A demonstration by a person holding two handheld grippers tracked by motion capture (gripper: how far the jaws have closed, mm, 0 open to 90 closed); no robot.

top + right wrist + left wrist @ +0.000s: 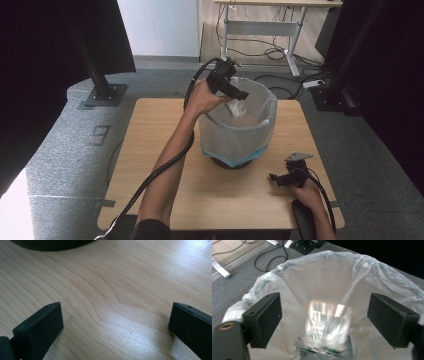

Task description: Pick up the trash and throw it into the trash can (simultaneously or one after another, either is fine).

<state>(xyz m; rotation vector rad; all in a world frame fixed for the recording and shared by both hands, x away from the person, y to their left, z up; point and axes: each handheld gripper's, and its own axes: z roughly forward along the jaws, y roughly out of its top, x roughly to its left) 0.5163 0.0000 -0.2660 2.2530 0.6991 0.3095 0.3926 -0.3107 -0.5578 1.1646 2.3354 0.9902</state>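
Tabletop point(150, 165) of pale wood carries one big thing: a mesh bin point(239, 131) lined with a thin white bag point(367, 272), standing toward the far edge, a little right of the middle. Judging by how things lie, the work of dropping rubbish into it is nearly done for this piece. A crumpled shiny wrapper point(327, 327) shows blurred inside the liner, below the bin's rim and between but clear of the jaws in the left gripper view; in the high view it is a pale wad point(239, 108) within the bin's mouth. It looks to be falling or just landed; I cannot tell which.

The left gripper point(239, 95) hangs over the bin's near-left rim, jaws spread wide with nothing pressed between them. The right gripper point(274, 179) rests near the tabletop's near-right corner, jaws wide apart over bare wood, holding nothing.

What seems left is to draw the left hand back from the bin; no other scrap lies on the tabletop.
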